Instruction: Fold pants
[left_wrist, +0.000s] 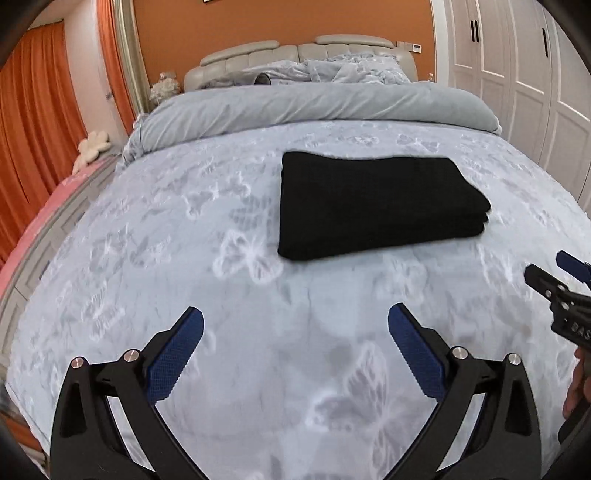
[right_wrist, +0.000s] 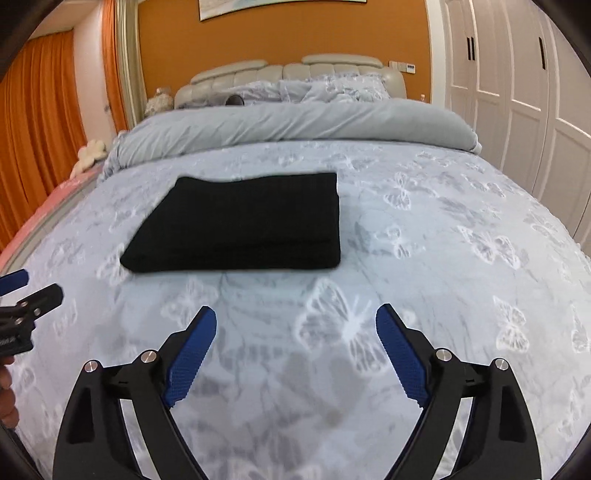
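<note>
Both hand-held grippers, left (left_wrist: 295, 350) and right (right_wrist: 295, 350), are seen released and empty; the folded black pants (left_wrist: 373, 206) are best left untouched on the bed (left_wrist: 147, 258).

The right hand-held gripper (left_wrist: 554, 273) is cut off by the left wrist view's right edge, and only blurred fingers (left_wrist: 576, 391) of the hand show. The bed (left_wrist: 332, 332) runs off the bottom. The folded pants (right_wrist: 240, 225) hide their inner layers.
</note>
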